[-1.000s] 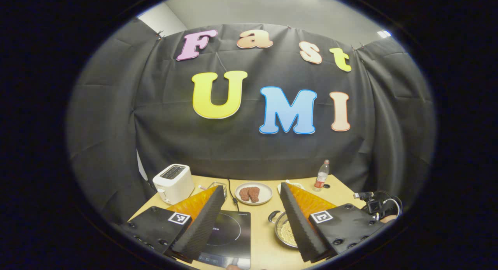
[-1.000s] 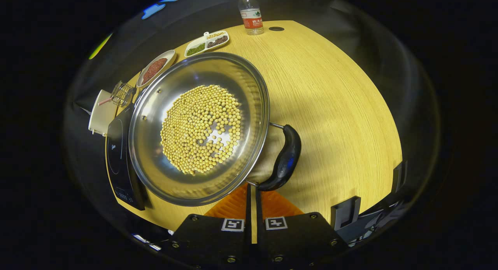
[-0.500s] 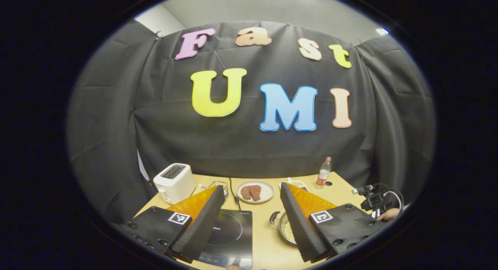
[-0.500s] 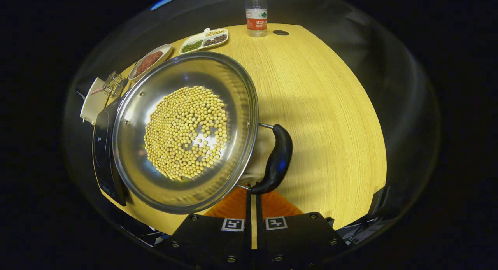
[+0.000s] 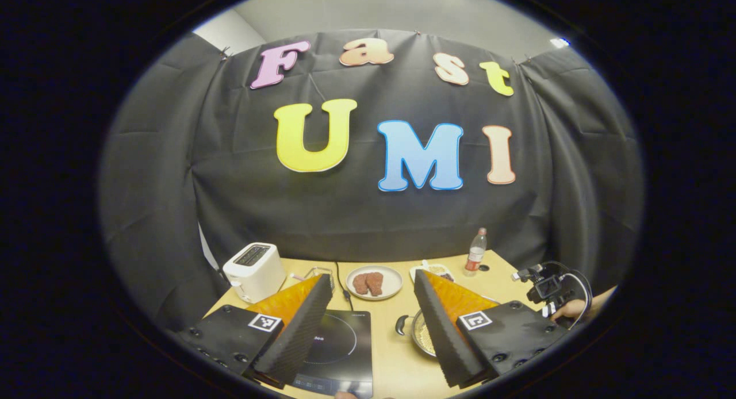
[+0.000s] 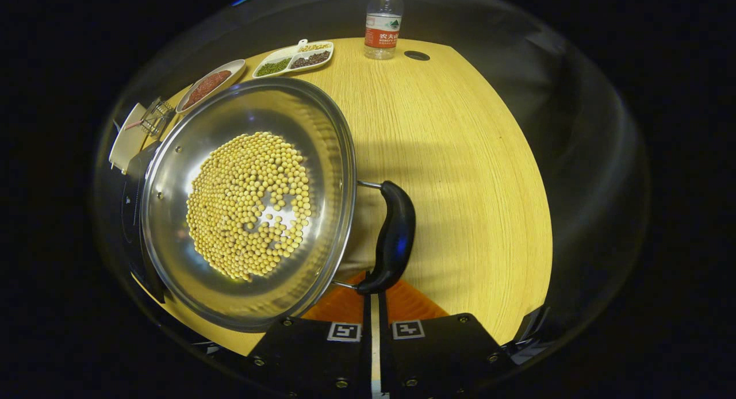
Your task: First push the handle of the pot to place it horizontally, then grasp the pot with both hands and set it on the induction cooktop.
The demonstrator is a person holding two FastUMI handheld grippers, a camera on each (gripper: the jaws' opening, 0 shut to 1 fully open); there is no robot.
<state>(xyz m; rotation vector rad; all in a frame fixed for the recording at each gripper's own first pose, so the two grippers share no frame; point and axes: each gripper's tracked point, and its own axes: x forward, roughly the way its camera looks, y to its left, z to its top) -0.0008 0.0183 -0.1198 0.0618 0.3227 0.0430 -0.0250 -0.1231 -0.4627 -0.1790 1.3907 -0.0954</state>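
A steel pot [image 6: 247,203] holding yellow beans sits on the wooden table [image 6: 460,157]. Its black side handle [image 6: 394,235] points toward me in the right gripper view. My right gripper [image 6: 372,298] is shut, its tips touching the near end of that handle. The black induction cooktop [image 6: 131,203] lies just left of the pot. In the left gripper view my left gripper [image 5: 372,277] hangs open above the table, with the cooktop [image 5: 339,344] between its fingers and the pot [image 5: 422,336] partly behind the right-hand finger. The right gripper [image 5: 549,290] is seen there in a hand.
A white toaster [image 5: 253,269], a plate of brown meat [image 5: 374,281], a divided dish of beans [image 6: 293,57] and a water bottle [image 6: 382,22] stand along the table's far side. A power cord [image 5: 344,284] runs to the cooktop. Bare table lies right of the pot.
In the right gripper view the pot has turned and slid left, its handle swinging with my shut right gripper against it. The left gripper view has drifted slightly; that gripper stays open.
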